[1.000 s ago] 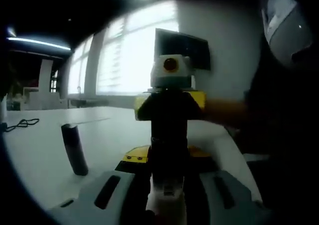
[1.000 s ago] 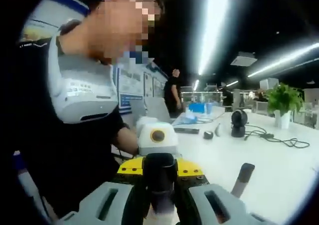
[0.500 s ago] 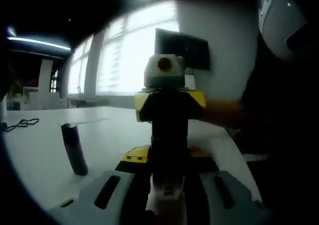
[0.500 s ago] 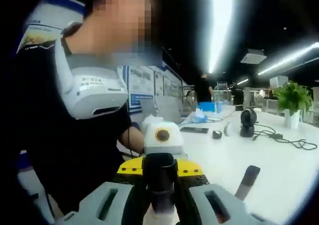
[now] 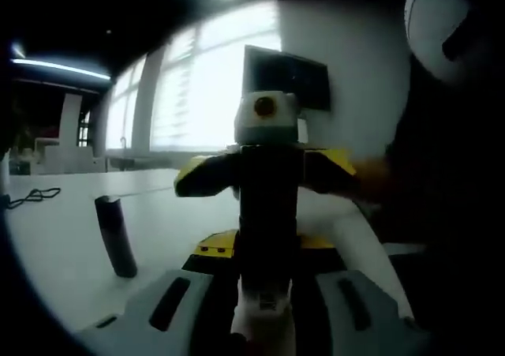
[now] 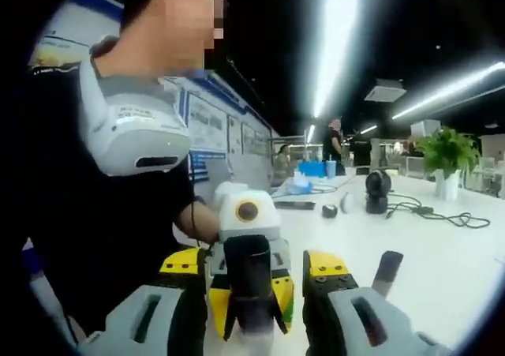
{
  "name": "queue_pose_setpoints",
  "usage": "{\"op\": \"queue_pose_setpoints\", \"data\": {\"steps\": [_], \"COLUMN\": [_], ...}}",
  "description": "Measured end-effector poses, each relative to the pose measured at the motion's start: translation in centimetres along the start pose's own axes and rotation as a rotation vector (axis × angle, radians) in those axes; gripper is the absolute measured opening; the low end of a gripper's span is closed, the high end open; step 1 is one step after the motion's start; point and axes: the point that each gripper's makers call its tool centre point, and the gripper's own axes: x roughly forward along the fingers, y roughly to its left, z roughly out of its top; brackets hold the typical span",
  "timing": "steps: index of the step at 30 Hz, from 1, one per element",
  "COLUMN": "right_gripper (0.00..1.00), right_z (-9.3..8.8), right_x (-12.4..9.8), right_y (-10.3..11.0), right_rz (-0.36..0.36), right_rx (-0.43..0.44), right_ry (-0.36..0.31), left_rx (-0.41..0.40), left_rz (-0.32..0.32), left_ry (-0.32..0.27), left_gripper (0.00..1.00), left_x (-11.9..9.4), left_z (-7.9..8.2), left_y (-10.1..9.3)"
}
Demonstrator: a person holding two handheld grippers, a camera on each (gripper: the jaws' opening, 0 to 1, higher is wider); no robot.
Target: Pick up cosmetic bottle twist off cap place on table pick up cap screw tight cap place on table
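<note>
Right gripper (image 6: 252, 309) has released; left gripper (image 5: 264, 324) grasps bottle (image 5: 267, 237) over white table (image 5: 63, 237).

One cosmetic bottle (image 5: 267, 293), one dark cap (image 5: 116, 236), one potted plant (image 6: 443, 157).

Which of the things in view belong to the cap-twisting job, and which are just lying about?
Job in hand:
- cosmetic bottle, clamped in the left gripper
- its dark cap
- right gripper, open, its jaws either side of the cap

Lying about on the table:
- dark cylinder, standing upright
- black cable
- potted plant
- small black device
</note>
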Motion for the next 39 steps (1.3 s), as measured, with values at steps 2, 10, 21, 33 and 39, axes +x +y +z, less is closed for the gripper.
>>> {"op": "queue_pose_setpoints", "data": {"steps": [2,10,21,33,39], "right_gripper": [0.43,0.44,0.39,0.38,0.36], "right_z": [0.2,2.6,5.2,3.9,4.7], "right_x": [0.1,-1.0,-2.3,-2.7,-1.4], "right_y": [0.3,-0.6,0.5,1.1,0.5], "right_rz": [-0.019,-0.238,-0.61,-0.796,-0.822], "right_rx": [-0.003,0.006,0.053,0.062,0.029], "right_ry": [-0.01,-0.117,-0.268,-0.232,-0.226], "left_rx": [-0.002,0.0,0.004,0.005,0.026], "left_rz": [0.0,0.001,0.013,0.051,0.048], "left_ry": [0.0,0.001,-0.001,0.001,-0.001], "left_gripper": [0.14,0.14,0.14,0.14,0.14], "left_x": [0.0,0.1,0.2,0.2,0.4], "left_z": [0.0,0.1,0.2,0.2,0.2], "left_y": [0.0,-0.3,-0.2,0.2,-0.2]}}
